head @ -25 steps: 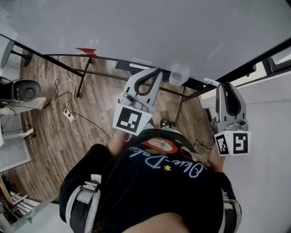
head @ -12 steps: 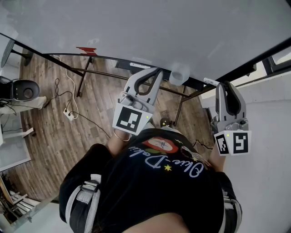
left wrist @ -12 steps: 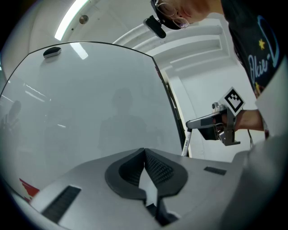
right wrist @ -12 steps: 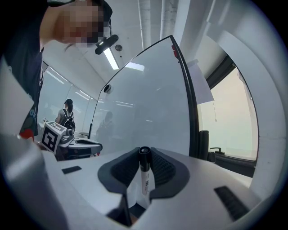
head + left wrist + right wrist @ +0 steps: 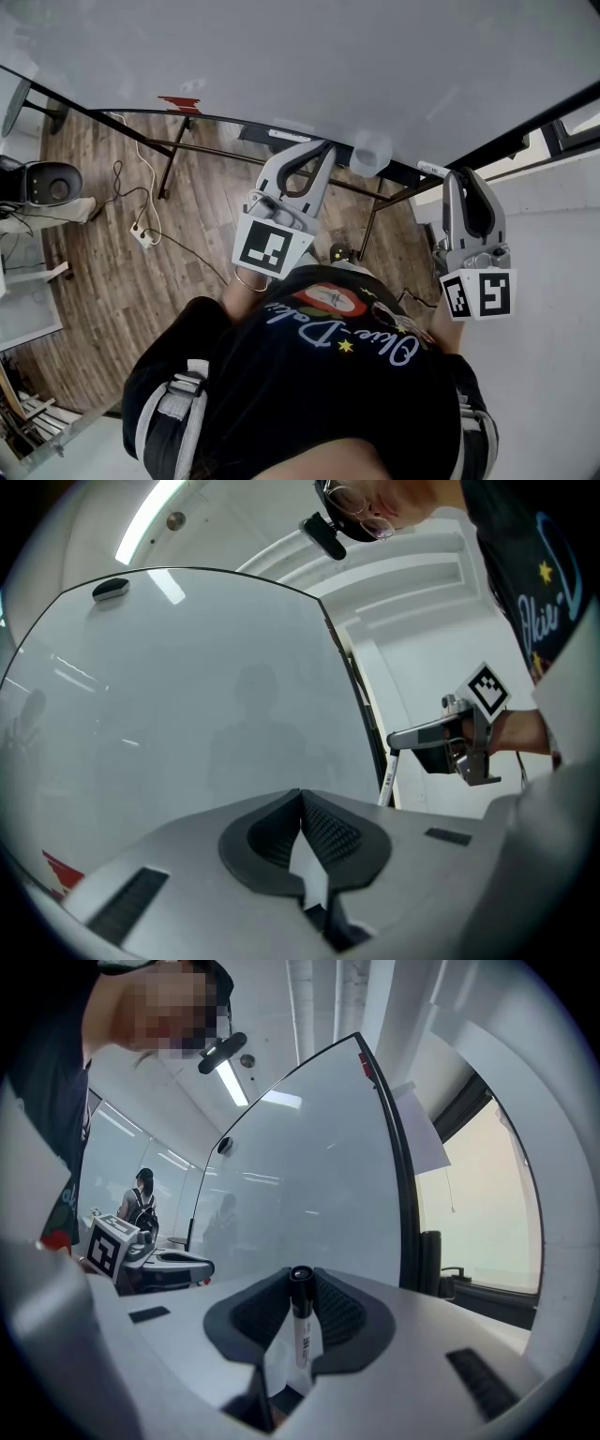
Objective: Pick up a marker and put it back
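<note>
A white marker with a black cap (image 5: pixel 301 1321) is clamped between the dark pads of my right gripper (image 5: pixel 300 1283), cap end pointing at the whiteboard (image 5: pixel 300 1185). In the head view its white end (image 5: pixel 431 169) sticks out beside the right gripper (image 5: pixel 461 178), close to the board's lower edge. The left gripper view shows the same marker (image 5: pixel 386 780) hanging under that gripper. My left gripper (image 5: pixel 302 801) is shut with its tips touching and nothing between them; in the head view the left gripper (image 5: pixel 322 148) points at the whiteboard (image 5: pixel 281 66).
A translucent cup-like holder (image 5: pixel 368 155) and a red item (image 5: pixel 178 105) sit along the board's lower edge. The stand's dark legs (image 5: pixel 173 169), a cable with a power strip (image 5: pixel 142 236) and a chair (image 5: pixel 42 186) are on the wooden floor. A white wall (image 5: pixel 553 281) is at right.
</note>
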`<state>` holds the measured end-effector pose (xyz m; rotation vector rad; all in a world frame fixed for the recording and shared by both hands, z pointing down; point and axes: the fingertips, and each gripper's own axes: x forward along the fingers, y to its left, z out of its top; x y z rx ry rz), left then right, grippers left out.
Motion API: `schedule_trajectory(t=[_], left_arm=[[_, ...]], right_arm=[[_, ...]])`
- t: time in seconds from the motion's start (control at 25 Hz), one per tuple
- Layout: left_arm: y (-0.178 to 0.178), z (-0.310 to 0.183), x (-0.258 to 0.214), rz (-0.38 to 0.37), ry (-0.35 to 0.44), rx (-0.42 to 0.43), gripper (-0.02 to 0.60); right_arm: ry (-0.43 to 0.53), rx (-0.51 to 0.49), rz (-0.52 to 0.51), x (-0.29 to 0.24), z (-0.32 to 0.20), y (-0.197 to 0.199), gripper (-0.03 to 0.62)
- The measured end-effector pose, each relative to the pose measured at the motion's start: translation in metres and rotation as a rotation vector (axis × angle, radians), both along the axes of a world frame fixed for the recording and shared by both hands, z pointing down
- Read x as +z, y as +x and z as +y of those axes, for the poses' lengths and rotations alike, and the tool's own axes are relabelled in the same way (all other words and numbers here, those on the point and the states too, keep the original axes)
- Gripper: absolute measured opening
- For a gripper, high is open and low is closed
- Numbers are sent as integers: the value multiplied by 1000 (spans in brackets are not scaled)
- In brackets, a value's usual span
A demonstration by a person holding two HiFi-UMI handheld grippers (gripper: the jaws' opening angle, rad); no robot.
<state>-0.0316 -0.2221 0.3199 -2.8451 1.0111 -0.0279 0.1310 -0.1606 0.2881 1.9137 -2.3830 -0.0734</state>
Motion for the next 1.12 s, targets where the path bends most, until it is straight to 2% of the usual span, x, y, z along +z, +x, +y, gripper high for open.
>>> schedule_trajectory(t=[0.6, 1.12], left_arm=[[-15, -5, -1, -7, 7, -54, 3], [-35, -7, -1, -20, 4, -125, 3]], right_arm=[[3, -71, -17, 4, -19, -16, 72], [-42, -149, -33, 28, -39, -35, 72]])
